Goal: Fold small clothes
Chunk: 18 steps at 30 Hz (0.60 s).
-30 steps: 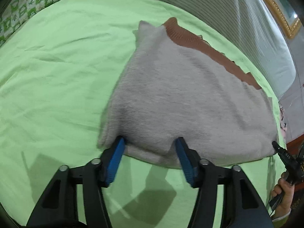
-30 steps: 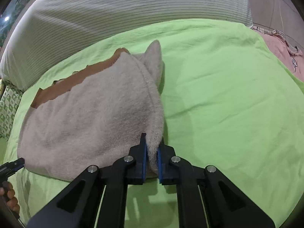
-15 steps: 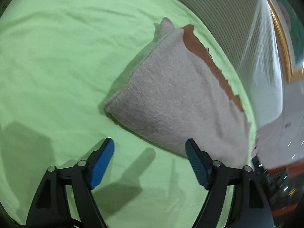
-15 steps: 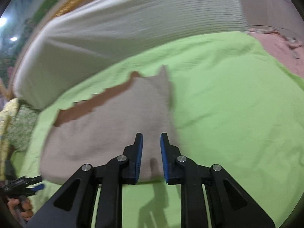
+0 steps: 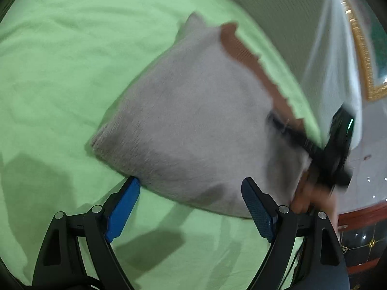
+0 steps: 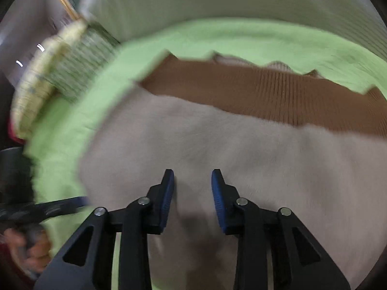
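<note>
Both views are motion-blurred, right wrist worst, so fabric texture and edges are soft. The sweater (image 5: 193, 120), grey with a brown ribbed band (image 5: 256, 65), lies folded on the green sheet (image 5: 60, 60), striped pillow (image 5: 278, 12) behind it. The left gripper (image 5: 191, 198) has jaws wide apart, just opened further, nothing between the blue pads; its left pad sits at the sweater's near edge, contact unclear. The sweater's near right corner is hidden behind the right pad. The left view alone shows the right gripper (image 5: 275, 118) as a dark smear over the sweater's right side, with a blurred hand (image 5: 312, 193) below it; its fingers are unreadable there. The right view shows that gripper (image 6: 192, 181) partly open, jaws just opened, pads apart above the grey fabric (image 6: 217, 145), gripping nothing. Only this view shows the brown band (image 6: 278, 96) close up, a patterned cushion (image 6: 60, 72) at left, and the left gripper (image 6: 82, 201) as a blurred bar at the lower left edge, mostly cut off. The sweater's bottom is cut off here.
</note>
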Available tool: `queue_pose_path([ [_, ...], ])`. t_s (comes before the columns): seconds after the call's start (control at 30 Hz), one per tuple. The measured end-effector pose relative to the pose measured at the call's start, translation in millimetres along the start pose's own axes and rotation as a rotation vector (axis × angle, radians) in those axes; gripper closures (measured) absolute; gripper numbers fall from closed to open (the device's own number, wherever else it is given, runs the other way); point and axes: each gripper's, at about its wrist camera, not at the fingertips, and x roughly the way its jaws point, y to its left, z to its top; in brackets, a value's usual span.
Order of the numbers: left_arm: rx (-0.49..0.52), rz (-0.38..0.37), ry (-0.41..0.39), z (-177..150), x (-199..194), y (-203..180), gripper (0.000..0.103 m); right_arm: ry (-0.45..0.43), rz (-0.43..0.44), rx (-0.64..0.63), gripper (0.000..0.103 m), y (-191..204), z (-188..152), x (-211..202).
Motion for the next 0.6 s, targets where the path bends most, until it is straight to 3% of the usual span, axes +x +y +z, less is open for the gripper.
queue_pose_path([
  [0.17, -0.087, -0.064, -0.048, 1, -3, 13, 0.017, -0.187, -0.082, 0.307, 0.069, -53, 38, -4],
  [0.23, -0.11, -0.079, -0.066, 1, -3, 17, 0.017, -0.231, -0.031, 0.386, 0.069, -60, 30, -18],
  [0.33, -0.142, -0.075, -0.115, 0, -2, 18, 0.015, -0.288, -0.013, 0.359, 0.064, -44, 0, -50],
  [0.4, -0.156, -0.061, -0.142, -1, -3, 18, 0.015, -0.31, -0.016, 0.327, 0.053, -34, -26, -71],
  [0.53, -0.155, -0.028, -0.208, 2, 0, 11, 0.017, -0.308, -0.042, 0.308, 0.051, -38, -66, -98],
  [0.6, -0.122, -0.014, -0.231, 6, 2, 5, 0.04, -0.291, -0.076, 0.302, 0.051, -47, -77, -103],
])
